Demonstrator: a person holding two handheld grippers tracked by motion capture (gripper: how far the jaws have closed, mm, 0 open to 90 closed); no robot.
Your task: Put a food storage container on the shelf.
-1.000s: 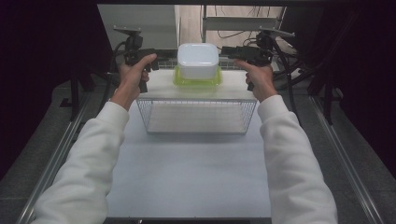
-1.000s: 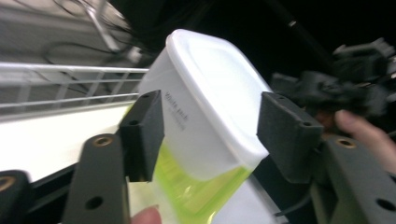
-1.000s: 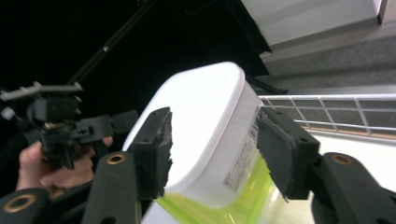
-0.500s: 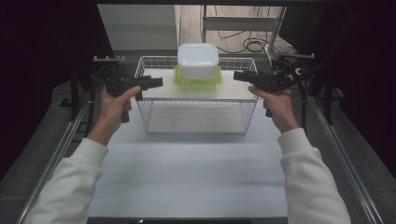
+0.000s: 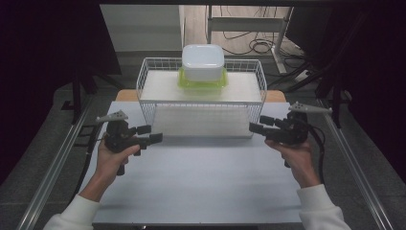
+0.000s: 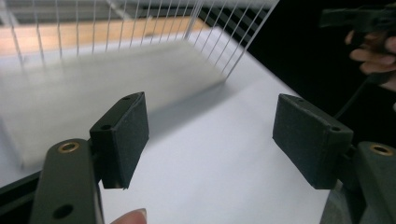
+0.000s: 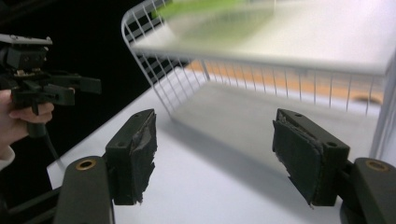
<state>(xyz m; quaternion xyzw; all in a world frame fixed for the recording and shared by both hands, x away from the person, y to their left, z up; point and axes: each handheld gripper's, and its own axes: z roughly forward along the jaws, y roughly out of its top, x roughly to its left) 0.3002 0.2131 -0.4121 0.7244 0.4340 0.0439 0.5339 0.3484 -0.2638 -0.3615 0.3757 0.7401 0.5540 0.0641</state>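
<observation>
**White tub rests on the wire rack, both grippers empty**

White plastic marks the thing in hand: a lidded tub (image 5: 203, 61) sits on a lime-green tray (image 5: 203, 81) at the upper centre of the high view, on the top shelf of the wire rack (image 5: 143, 91), toward its far edge. The placing looks done, as far as can be judged; the tub stands square and upright, with nothing touching it.

The left gripper (image 5: 152, 134) hangs at the lower left of the rack, over the white table (image 5: 201, 182), well apart from the tub. Its own view shows the two pads spread wide with only bare table between them. The right gripper (image 5: 256, 127) hangs at the right of the rack's front, likewise apart, jaws spread and holding nothing; in its view the worn pads frame the rack's lower shelf, and the green tray is a blur at the top of the frame.

Little seems left here, perhaps only resting the hands or fetching another item; no other loose item lies on the table.
</observation>
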